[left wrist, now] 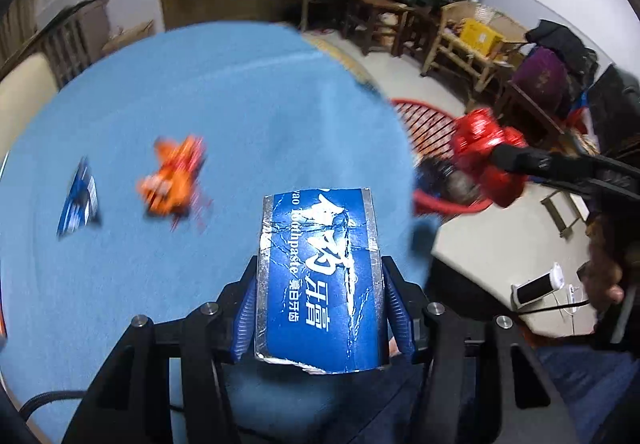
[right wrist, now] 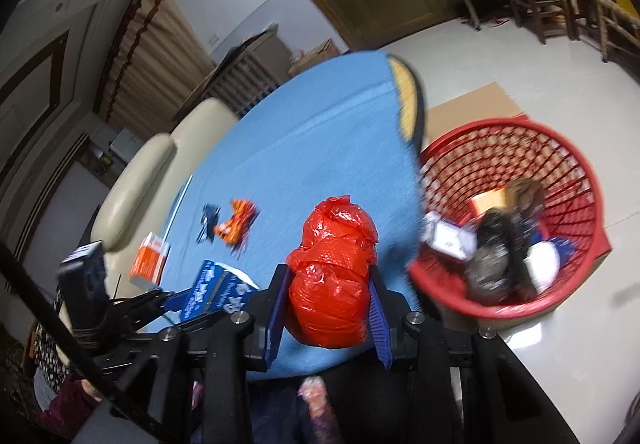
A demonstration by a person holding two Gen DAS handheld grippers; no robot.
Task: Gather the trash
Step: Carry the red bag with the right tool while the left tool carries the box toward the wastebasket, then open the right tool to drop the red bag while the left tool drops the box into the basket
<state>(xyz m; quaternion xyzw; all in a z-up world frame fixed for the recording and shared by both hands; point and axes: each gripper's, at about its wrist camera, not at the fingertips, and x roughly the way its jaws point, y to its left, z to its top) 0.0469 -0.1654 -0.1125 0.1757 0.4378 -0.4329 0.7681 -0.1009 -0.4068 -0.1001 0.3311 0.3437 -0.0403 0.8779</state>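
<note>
Gripped across its flat sides, left gripper [left wrist: 320, 308] clamps light, crushable toothpaste box [left wrist: 320, 276], right gripper [right wrist: 328, 308] squeezes soft red bag wad [right wrist: 334, 276], red basket [right wrist: 576, 180] waiting at two o'clock

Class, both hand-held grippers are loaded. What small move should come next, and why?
Probably carry the right hand-held gripper rightward over the red basket. It is shut on the red bag, and the basket, already holding trash, sits just off the blue table edge.
</note>
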